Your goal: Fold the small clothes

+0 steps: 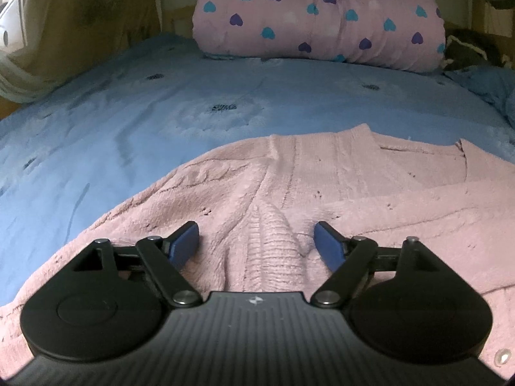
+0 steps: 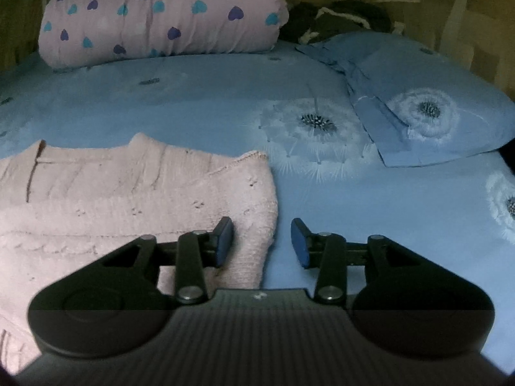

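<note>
Here, what we see on the bed:

Sweater: we see a pink knitted sweater (image 1: 322, 186) that lies flat on the blue bed sheet (image 1: 128, 122), in the near part of the bed. Its neck opening points to the far side, and one sleeve is folded across the body.

Left tool: our left tool (image 1: 256, 236) hangs low over the middle of the sweater. Its jaws stand wide apart. A raised ribbed fold of the knit lies between the blue pads (image 1: 185, 244), but the pads do not press on it, so it grips nothing.

Right tool: our right tool (image 2: 262, 234) is at the right edge of the sweater (image 2: 128, 199). Its jaws are partly apart. One pad is over the pink knit, the other is over the bare sheet (image 2: 386, 225), and the sweater edge runs between them. We see no pad pressing on the cloth.

Far side of bed: a rolled pink blanket with blue and purple hearts (image 1: 318, 16) lies at the far end.

Pillow: in the right wrist view a blue pillow with a dandelion print (image 2: 434, 103) lies to the right, well apart from the sweater.

Dark cloth: a dark bundle (image 2: 338, 19) lies behind the pillow, just beside the blanket; we cannot tell what it is.
</note>
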